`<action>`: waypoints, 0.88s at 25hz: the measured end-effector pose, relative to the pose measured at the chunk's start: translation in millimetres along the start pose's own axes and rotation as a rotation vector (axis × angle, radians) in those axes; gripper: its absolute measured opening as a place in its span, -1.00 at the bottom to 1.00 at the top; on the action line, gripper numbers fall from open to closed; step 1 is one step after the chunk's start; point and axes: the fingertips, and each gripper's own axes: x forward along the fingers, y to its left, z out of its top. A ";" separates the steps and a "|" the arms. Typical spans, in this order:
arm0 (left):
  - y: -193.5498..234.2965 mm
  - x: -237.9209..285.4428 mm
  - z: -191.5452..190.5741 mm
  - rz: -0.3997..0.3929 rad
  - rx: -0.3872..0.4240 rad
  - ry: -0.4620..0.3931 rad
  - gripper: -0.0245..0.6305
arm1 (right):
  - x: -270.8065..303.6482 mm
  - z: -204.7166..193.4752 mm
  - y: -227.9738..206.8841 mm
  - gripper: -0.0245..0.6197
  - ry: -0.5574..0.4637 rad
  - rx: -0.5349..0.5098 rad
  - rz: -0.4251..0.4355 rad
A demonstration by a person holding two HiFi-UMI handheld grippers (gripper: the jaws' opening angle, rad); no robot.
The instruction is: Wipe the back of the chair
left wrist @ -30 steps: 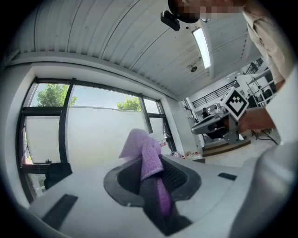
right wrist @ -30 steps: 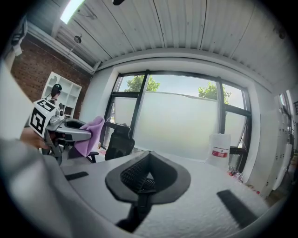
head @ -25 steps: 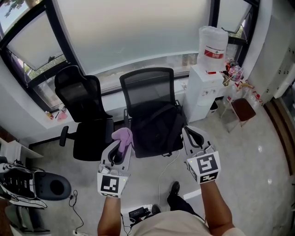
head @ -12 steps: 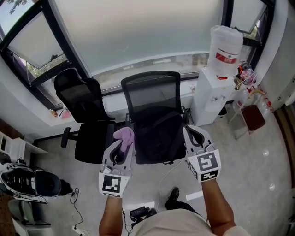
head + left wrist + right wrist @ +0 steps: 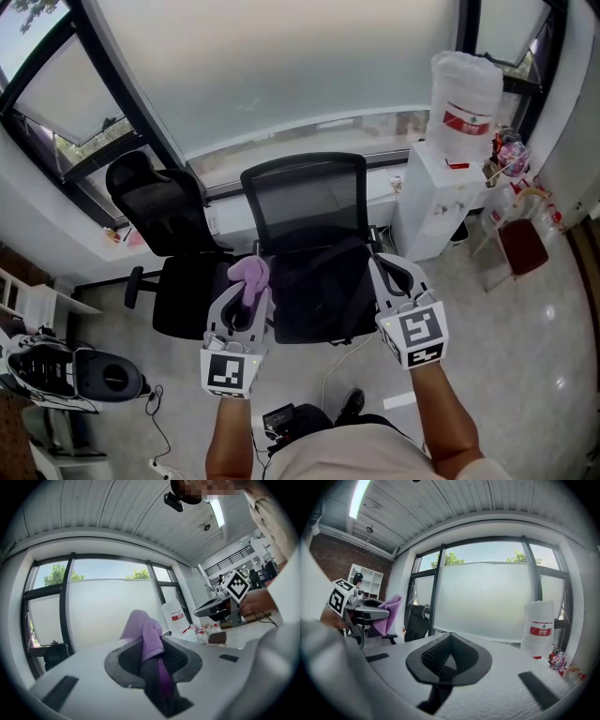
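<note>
**Poised short of the chair back (image 5: 305,202)**

Head view: purple cloth (image 5: 249,275) pinched tight in left gripper (image 5: 242,298). Chair back upright, straight ahead between both grippers, apart from the cloth. Right gripper (image 5: 392,274) level alongside.

Left gripper view: jaws clamped on cloth, chair out of frame.

Right gripper view: jaws together, nothing between. Chair back not clearly made out.

Open room is left before the chair back (image 5: 305,202). It is hemmed by a second chair (image 5: 152,204) at left, a water dispenser (image 5: 429,202) at right.
</note>
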 end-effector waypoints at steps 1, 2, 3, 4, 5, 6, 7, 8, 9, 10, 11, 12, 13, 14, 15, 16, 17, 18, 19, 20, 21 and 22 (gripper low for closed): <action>1.1 4.8 -0.6 0.000 -0.002 0.001 -0.66 | 3.5 -0.8 -2.1 -0.94 -0.003 0.001 0.004; 2.7 9.3 -1.6 -0.001 -0.004 0.000 -0.66 | 7.2 -1.8 -3.1 -0.94 -0.006 0.001 0.008; 4.8 14.1 -2.9 -0.002 -0.006 0.000 -0.66 | 11.3 -2.7 -3.8 -0.94 -0.010 0.001 0.014; 7.5 19.4 -4.6 -0.003 -0.007 -0.001 -0.66 | 15.8 -3.3 -4.9 -0.94 -0.014 0.002 0.021; 10.8 25.4 -6.5 -0.004 -0.008 -0.004 -0.66 | 20.5 -3.6 -6.4 -0.94 -0.019 0.004 0.026; 14.7 32.0 -8.5 -0.004 -0.007 -0.009 -0.66 | 25.3 -3.9 -8.1 -0.94 -0.022 0.006 0.029; 19.7 39.0 -10.3 -0.003 -0.003 -0.020 -0.66 | 30.3 -4.2 -9.5 -0.94 -0.023 0.006 0.032; 25.7 46.5 -10.9 0.002 0.002 -0.034 -0.66 | 35.7 -4.7 -10.6 -0.94 -0.024 0.003 0.034; 31.9 54.4 -10.6 0.007 0.002 -0.044 -0.66 | 41.6 -5.3 -11.9 -0.94 -0.026 -0.002 0.036; 37.7 63.0 -11.3 0.009 -0.002 -0.051 -0.66 | 48.2 -6.0 -14.0 -0.94 -0.028 -0.006 0.035; 43.0 72.7 -13.3 0.005 -0.007 -0.058 -0.66 | 55.5 -6.8 -17.1 -0.94 -0.029 -0.010 0.030; 48.3 83.5 -16.8 -0.002 -0.012 -0.065 -0.66 | 63.8 -7.9 -20.9 -0.94 -0.027 -0.012 0.022; 54.3 94.7 -21.5 -0.011 -0.016 -0.070 -0.66 | 72.9 -9.4 -24.2 -0.94 -0.020 -0.013 0.011; 61.1 105.4 -26.5 -0.019 -0.018 -0.073 -0.66 | 82.4 -11.2 -26.2 -0.94 -0.008 -0.016 0.000; 68.4 115.0 -31.8 -0.023 -0.015 -0.076 -0.66 | 91.9 -13.2 -26.9 -0.94 0.007 -0.022 -0.009; 75.6 123.8 -38.2 -0.024 -0.008 -0.078 -0.66 | 101.6 -14.7 -27.5 -0.94 0.020 -0.028 -0.014; 82.3 132.4 -45.8 -0.024 -0.003 -0.071 -0.66 | 111.6 -15.9 -28.5 -0.94 0.028 -0.032 -0.016; 88.5 141.1 -52.9 -0.026 -0.007 -0.055 -0.66 | 121.8 -17.3 -30.0 -0.94 0.034 -0.034 -0.016; 94.5 150.0 -58.9 -0.029 -0.019 -0.038 -0.66 | 132.0 -19.1 -31.6 -0.94 0.038 -0.034 -0.017; 101.0 159.4 -65.1 -0.029 -0.026 -0.034 -0.66 | 142.1 -21.0 -32.6 -0.94 0.041 -0.032 -0.017; 108.0 169.2 -71.8 -0.026 -0.025 -0.041 -0.66 | 151.7 -23.3 -33.2 -0.94 0.046 -0.027 -0.017; 114.7 178.7 -78.5 -0.022 -0.021 -0.050 -0.66 | 160.5 -26.6 -33.6 -0.94 0.055 -0.021 -0.016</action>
